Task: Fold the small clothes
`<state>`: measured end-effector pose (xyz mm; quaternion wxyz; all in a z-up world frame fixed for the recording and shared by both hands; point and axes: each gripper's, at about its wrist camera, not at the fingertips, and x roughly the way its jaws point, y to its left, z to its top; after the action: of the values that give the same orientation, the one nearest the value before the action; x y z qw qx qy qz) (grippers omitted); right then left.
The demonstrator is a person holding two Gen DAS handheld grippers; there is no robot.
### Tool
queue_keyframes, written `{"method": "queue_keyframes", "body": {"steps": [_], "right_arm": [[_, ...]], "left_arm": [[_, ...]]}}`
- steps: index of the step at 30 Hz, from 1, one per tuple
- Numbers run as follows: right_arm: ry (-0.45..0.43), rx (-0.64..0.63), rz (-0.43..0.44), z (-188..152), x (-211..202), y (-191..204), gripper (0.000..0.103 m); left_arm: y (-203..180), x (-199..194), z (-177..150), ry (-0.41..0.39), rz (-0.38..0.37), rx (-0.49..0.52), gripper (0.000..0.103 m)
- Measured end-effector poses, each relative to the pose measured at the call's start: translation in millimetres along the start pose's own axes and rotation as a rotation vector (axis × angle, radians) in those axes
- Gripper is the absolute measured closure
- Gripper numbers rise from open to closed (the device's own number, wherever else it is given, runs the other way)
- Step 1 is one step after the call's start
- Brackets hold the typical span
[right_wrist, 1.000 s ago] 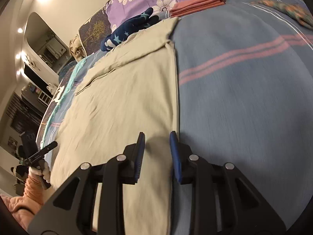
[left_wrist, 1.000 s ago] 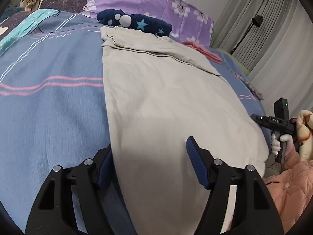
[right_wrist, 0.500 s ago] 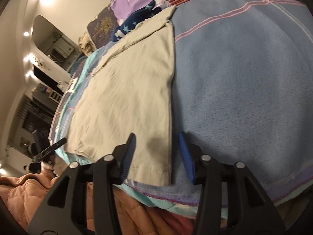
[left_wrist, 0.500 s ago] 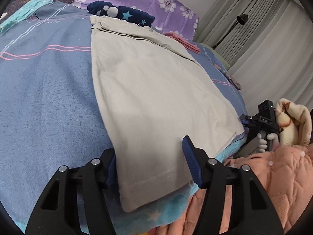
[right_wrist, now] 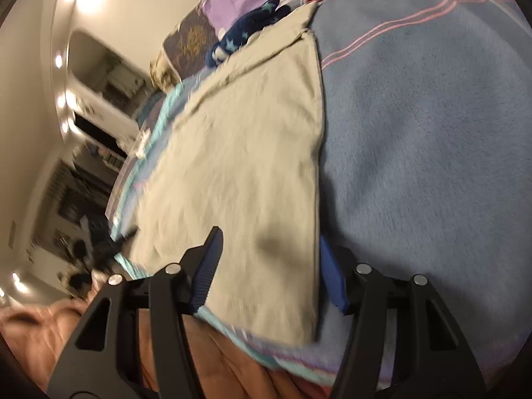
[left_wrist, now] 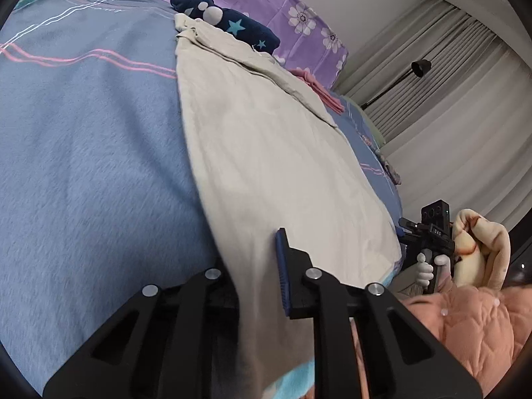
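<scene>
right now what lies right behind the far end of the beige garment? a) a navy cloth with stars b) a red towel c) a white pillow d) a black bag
a: the navy cloth with stars sits bunched at the beige garment's far end.

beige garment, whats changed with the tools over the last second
Both tools drew back to the near hem of the beige garment. The right tool opened wider and straddles its corner; the left tool straddles its edge. Neither has closed. The garment stayed flat.
</scene>
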<state>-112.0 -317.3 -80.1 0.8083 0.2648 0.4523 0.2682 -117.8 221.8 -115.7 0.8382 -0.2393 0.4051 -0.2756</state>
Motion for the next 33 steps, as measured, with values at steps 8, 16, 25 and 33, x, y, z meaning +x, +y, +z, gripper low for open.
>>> {"method": "queue_keyframes", "body": {"steps": [8,16,25,33], "right_arm": [[-0.059,0.079,0.065,12.1,-2.2,1.6,0.099],[-0.312,-0.039,0.265,36.9,-84.6,55.6,0.101],[-0.458,-0.193,0.062,-14.4,-180.9,106.1,0.101],[-0.407,-0.075,0.073,41.9,-113.4,64.9,0.101]], "left_arm": [[-38.0,-6.7,14.8,-0.085,0.026,0.077,0.103],[-88.5,-72.1,44.2,-0.334,-0.115,0.143,0.103],[-154.0,-131.9,3.6,-0.438,-0.165,0.234,0.102],[-131.2,-75.9,52.3,-0.347,-0.098,0.176,0.102]]}}
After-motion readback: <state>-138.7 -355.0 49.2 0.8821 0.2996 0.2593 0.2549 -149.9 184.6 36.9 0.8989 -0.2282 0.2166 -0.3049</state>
